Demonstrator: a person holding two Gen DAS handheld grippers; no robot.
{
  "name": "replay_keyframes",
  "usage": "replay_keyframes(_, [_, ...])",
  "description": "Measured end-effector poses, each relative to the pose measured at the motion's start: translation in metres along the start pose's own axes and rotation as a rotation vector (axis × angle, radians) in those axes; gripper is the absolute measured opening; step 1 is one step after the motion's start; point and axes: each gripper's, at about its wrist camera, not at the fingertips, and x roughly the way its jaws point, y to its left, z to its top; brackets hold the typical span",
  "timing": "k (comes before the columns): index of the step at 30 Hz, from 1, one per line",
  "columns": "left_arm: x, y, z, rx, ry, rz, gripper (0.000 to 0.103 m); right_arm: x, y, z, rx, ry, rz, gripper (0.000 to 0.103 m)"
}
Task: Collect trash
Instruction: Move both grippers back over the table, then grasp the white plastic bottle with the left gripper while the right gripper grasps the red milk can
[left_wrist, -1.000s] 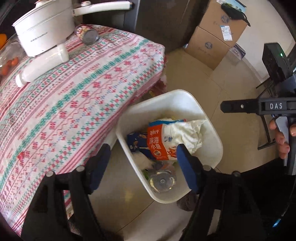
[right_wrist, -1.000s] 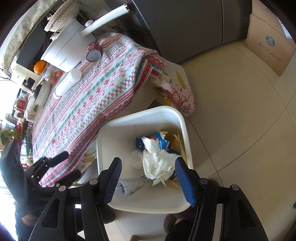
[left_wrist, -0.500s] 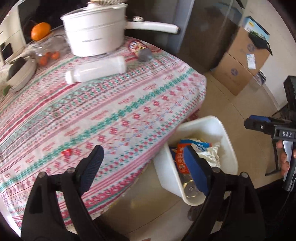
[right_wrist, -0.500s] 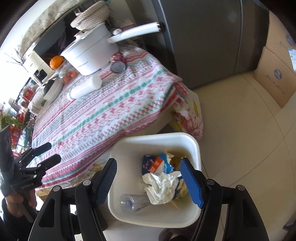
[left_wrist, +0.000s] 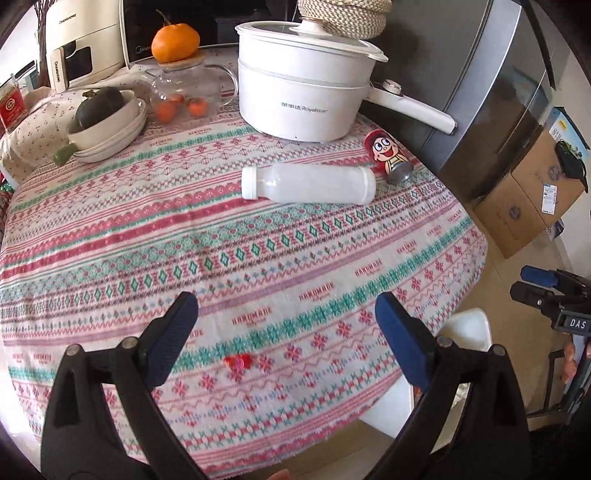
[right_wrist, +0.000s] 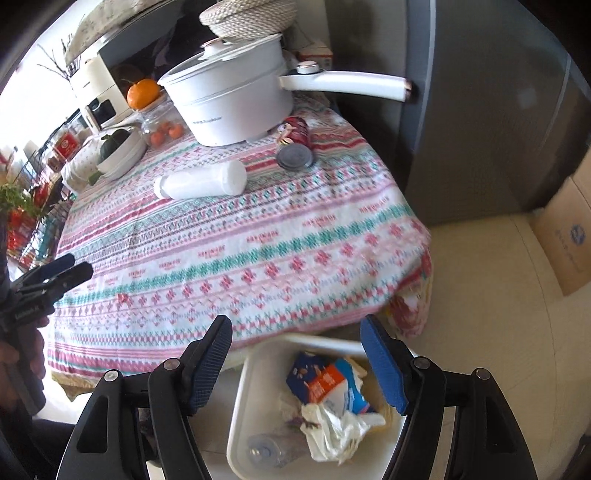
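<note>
A white plastic bottle (left_wrist: 308, 184) (right_wrist: 201, 182) lies on its side on the patterned tablecloth, and a red cartoon can (left_wrist: 388, 157) (right_wrist: 295, 142) lies tipped beside it. A small red scrap (left_wrist: 238, 361) sits on the cloth near my left gripper (left_wrist: 284, 306). That gripper hovers over the near part of the table, its jaws opening with nothing between them. My right gripper (right_wrist: 295, 328) hangs open and empty above the white bin (right_wrist: 238, 410) (left_wrist: 469, 325) on the floor by the table edge. The bin holds a snack bag, a crumpled white bag and a clear bottle.
At the back of the table stand a white electric pot (left_wrist: 303, 96) with a long handle, a glass teapot (left_wrist: 184, 88) topped by an orange, and stacked bowls (left_wrist: 107, 129). A grey fridge (right_wrist: 480, 110) and cardboard boxes (left_wrist: 528, 199) border the floor on the right.
Both grippers have swung up from over the bin toward the table. The left one's jaws have spread wider, and the bin has slid to the lower right of its view.
</note>
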Motion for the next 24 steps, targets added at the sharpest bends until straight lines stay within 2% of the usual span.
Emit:
replay_keyframes(4, [0.03,-0.005,0.024,0.047,0.01,0.029,0.096,0.017,0.013,0.022,-0.036,0.001,0.007,0.074])
replay_keyframes(6, [0.043,-0.016,0.038,0.141,0.006,0.022,0.096,0.026,0.017,0.03,-0.051,0.01,0.012,0.074])
replay_keyframes(9, [0.064,-0.039,0.062,0.343,-0.011,0.007,0.096,0.041,0.017,0.041,-0.073,0.029,0.015,0.074])
replay_keyframes(11, [0.078,-0.048,0.076,0.431,-0.011,-0.007,0.096,0.048,0.014,0.049,-0.085,0.025,0.016,0.074])
replay_keyframes(18, [0.133,-0.082,0.104,0.686,0.087,-0.096,0.096,0.072,-0.006,0.082,-0.102,0.01,0.034,0.074])
replay_keyframes(23, [0.16,-0.094,0.106,0.784,0.183,-0.077,0.096,0.095,-0.014,0.113,-0.099,-0.008,0.044,0.074])
replay_keyframes(24, [0.163,-0.095,0.105,0.795,0.196,-0.066,0.093,0.099,-0.015,0.119,-0.097,-0.01,0.046,0.074])
